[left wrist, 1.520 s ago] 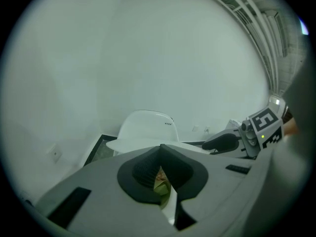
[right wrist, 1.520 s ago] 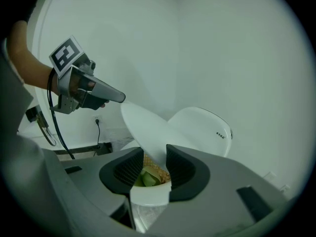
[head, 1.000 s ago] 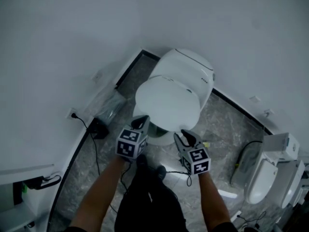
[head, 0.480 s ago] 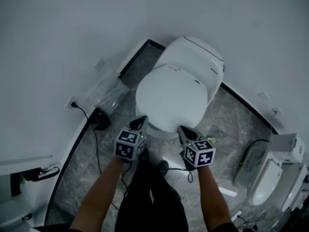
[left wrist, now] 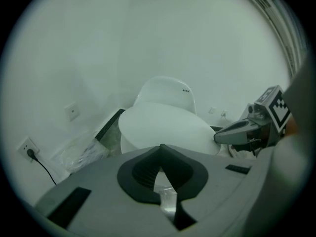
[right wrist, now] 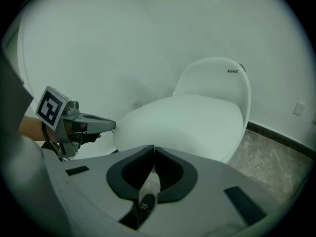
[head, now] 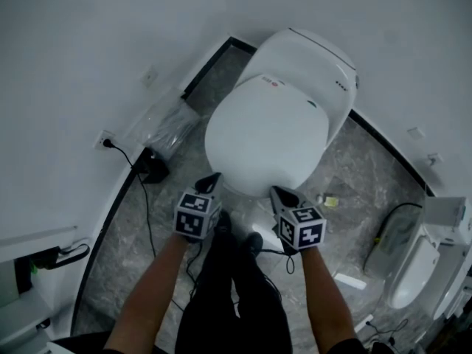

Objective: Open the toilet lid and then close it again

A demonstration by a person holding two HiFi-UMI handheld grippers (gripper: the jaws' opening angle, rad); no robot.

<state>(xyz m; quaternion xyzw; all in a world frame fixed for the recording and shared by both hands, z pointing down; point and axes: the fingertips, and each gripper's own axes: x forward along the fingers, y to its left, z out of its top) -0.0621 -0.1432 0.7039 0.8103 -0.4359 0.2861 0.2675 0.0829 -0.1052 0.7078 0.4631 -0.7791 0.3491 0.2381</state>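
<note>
Hand-held gripper point(right wrist: 153, 149), jaws just closed, faces toilet lid point(right wrist: 185, 122).

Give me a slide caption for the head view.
Closed lid, left gripper and right gripper near its front edge, jaws shut and empty, the right's just closed.

Bare room that looks like a toilet showroom or test space rather than a home bathroom. A white toilet point(head: 273, 135) stands in a corner of plain white walls point(head: 88, 50), on a grey marbled floor point(head: 369, 190) edged with black skirting point(head: 206, 68). A second toilet point(head: 413, 271) sits at the right edge. A loose cable point(head: 144, 212) trails from a wall socket point(head: 103, 141).
</note>
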